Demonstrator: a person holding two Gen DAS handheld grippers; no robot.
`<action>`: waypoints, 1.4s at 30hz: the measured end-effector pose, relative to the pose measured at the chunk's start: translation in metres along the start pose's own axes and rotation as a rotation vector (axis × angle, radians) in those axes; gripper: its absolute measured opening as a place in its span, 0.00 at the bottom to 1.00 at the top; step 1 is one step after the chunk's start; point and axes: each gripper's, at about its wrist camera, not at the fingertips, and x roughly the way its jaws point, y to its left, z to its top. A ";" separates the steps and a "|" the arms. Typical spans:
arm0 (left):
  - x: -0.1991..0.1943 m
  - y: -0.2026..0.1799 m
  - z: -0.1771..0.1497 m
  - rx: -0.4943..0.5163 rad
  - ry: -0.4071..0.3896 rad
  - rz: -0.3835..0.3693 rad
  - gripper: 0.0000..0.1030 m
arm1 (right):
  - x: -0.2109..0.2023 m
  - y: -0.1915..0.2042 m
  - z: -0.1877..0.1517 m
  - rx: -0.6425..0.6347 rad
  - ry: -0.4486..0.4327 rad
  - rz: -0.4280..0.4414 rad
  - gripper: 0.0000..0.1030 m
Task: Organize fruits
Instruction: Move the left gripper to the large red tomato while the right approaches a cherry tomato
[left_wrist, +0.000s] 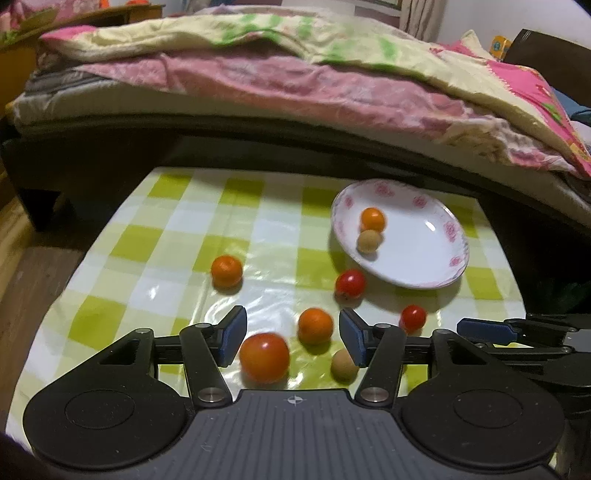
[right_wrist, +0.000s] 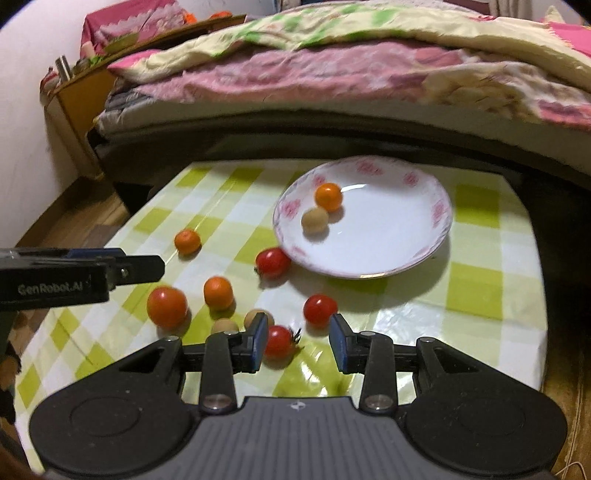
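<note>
One legible marking: "GenRobot.AI", pale letters on the black side of the left gripper (right_wrist: 114, 264) body, seen at the left edge of the right wrist view. Last characters slightly blurred, reading fairly sure.

Small crosshair mark, a circle with a cross, sits on the ribbed grey housing at bottom centre in both wrist views; a sign, not text.

Plate (right_wrist: 439, 212) rim carries pink floral print, no lettering. Yellow box far right in the left wrist view too blurred to read.
</note>
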 end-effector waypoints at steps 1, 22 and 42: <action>0.002 0.002 -0.001 0.000 0.006 0.000 0.61 | 0.004 0.001 -0.001 -0.004 0.009 0.002 0.37; 0.039 0.000 -0.024 0.164 0.070 -0.007 0.71 | 0.055 0.028 -0.009 -0.219 0.099 0.020 0.38; 0.066 0.011 -0.023 0.137 0.133 -0.015 0.48 | 0.052 0.016 -0.010 -0.185 0.111 0.016 0.30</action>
